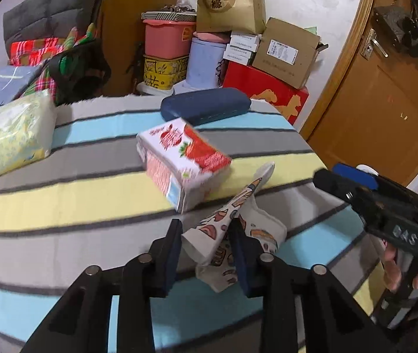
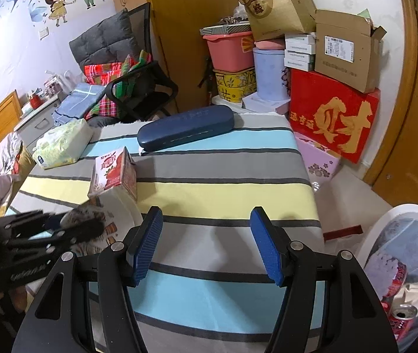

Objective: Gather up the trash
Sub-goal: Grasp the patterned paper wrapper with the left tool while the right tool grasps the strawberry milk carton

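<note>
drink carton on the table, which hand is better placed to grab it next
Right, probably. The right gripper is open and empty, pointed across the table. The left gripper is already shut on a printed wrapper, so it can't take the carton without letting go.

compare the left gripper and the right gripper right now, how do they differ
The left gripper is shut on a patterned paper wrapper; the right gripper is open, with only the striped tablecloth showing between its pads. The left sits near the red drink carton; the right is nearer the white trash bin. Both have blue pads and point down at the table.
</note>
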